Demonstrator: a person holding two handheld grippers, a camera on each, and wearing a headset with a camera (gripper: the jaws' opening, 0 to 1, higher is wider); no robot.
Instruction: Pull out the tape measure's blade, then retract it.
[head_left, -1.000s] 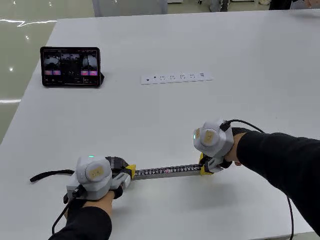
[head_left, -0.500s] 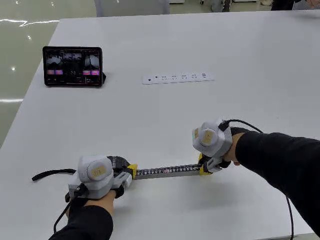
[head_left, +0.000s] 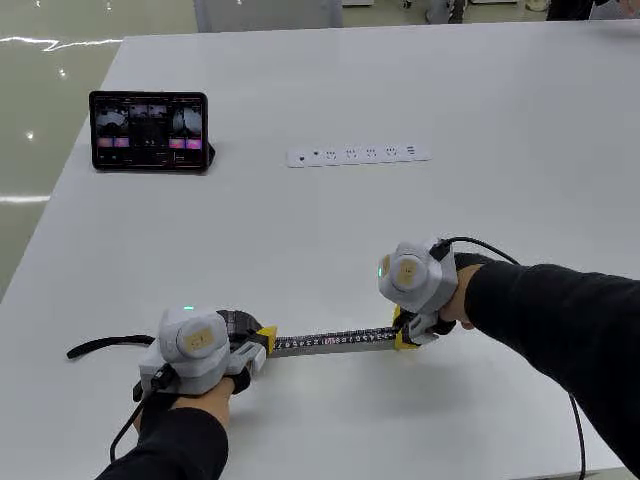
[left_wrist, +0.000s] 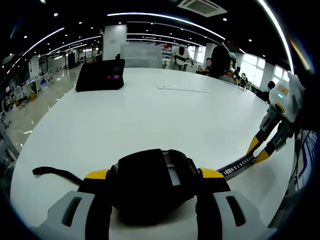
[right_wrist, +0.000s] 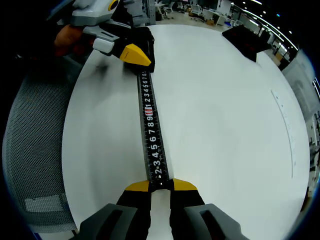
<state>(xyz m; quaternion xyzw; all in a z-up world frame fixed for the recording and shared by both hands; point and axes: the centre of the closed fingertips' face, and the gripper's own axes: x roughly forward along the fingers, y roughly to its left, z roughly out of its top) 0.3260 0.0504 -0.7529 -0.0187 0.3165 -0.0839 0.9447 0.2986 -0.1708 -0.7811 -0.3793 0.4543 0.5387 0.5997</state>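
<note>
Blade (head_left: 330, 342) lies partly out near the 6 o'clock edge of the tabletop (head_left: 400, 230); left claw (head_left: 255, 348) is clamped around the tape measure case (head_left: 236, 324) at 7 o'clock; right claw (head_left: 403, 340) pinches the tip; probably the pulling step; next, a steady pull toward 3 o'clock.

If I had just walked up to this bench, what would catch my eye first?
A dark numbered steel tape blade stretches across the near part of the white table, between two hand-held grippers. The left gripper clamps the black tape measure case, and the right gripper pinches the blade's free end. Farther back, at the left, stands a black tablet with a lit screen.
</note>
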